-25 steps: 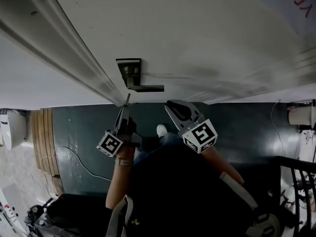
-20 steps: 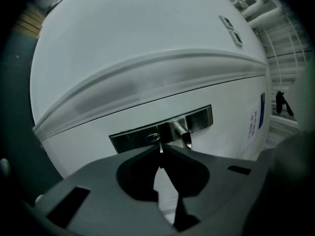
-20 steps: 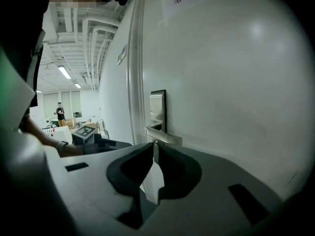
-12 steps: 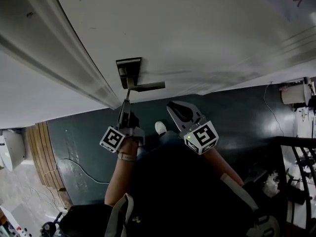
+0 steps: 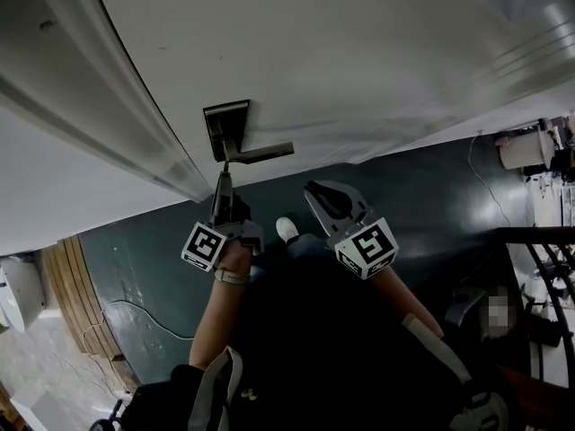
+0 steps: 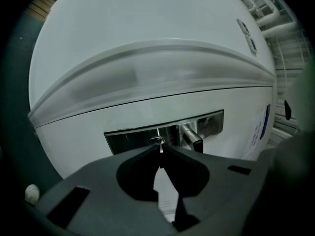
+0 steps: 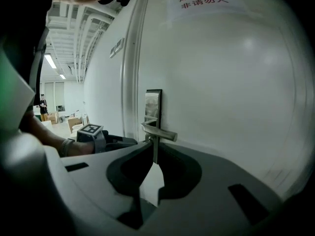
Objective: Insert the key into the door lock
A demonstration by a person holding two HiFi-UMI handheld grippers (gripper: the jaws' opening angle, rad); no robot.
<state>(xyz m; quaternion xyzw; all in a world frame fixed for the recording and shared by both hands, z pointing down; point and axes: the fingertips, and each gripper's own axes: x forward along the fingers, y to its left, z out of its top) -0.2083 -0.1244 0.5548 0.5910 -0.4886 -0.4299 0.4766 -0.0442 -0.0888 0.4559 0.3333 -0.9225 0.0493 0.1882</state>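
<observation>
Looking down in the head view, the left gripper (image 5: 223,182) points up at the lock plate (image 5: 226,126) on the white door (image 5: 377,52), just beside the lever handle (image 5: 260,153); the right gripper (image 5: 316,189) hangs near, apart from the door. The left gripper view shows its fingers (image 6: 133,157) pinched on the key (image 6: 160,147), tip at the keyhole (image 6: 156,140) (depth unreadable). The right gripper view shows that gripper's fingers (image 7: 130,157) pressed together, aimed toward the handle.

White wall (image 5: 54,187), dark teal floor (image 5: 153,268), wooden slats (image 5: 90,303) at left, ceiling strip lights (image 7: 49,61) down the corridor.
</observation>
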